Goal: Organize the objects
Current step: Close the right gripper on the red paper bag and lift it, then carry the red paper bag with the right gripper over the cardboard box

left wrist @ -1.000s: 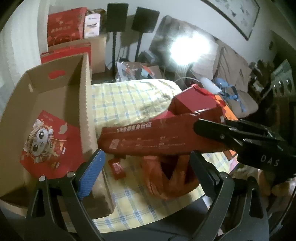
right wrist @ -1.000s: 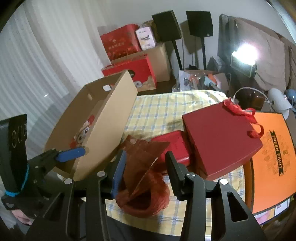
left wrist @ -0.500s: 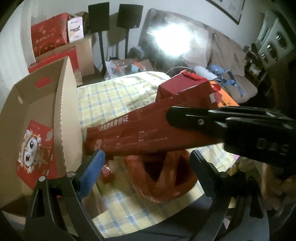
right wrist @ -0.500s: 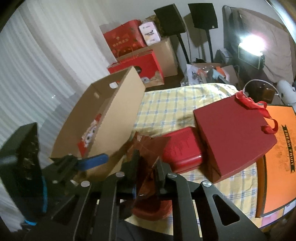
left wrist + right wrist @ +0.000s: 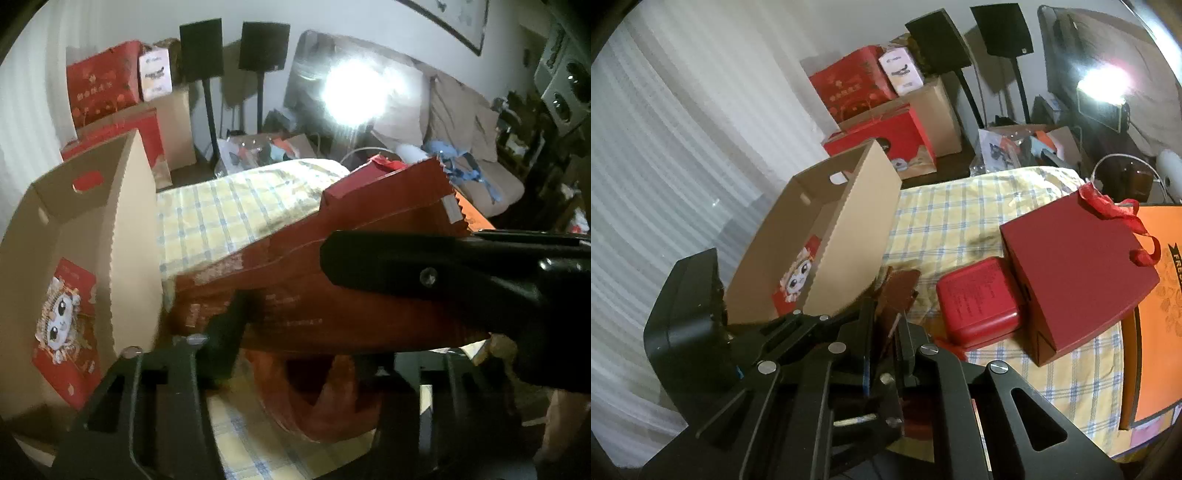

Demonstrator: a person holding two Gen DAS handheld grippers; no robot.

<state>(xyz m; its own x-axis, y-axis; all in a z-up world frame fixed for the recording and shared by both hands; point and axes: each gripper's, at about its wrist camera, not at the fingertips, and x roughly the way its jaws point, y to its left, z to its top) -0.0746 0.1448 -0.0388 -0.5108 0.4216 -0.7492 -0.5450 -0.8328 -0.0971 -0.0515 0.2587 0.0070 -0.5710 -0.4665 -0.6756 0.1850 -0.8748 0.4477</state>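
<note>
The right gripper pinches a flat red packet between its closed fingers. The left gripper clamps the same packet's other end. The packet hangs above a crumpled red bag near the front edge of the checked tablecloth, just beside the open cardboard box at the left edge. A dark red gift box and a red tin sit right.

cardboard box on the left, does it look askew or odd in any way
Yes. The open brown cardboard box is tipped up on its side at the edge of the yellow checked tablecloth, its opening facing sideways, so the red cartoon packet inside lies against the lower wall.
</note>
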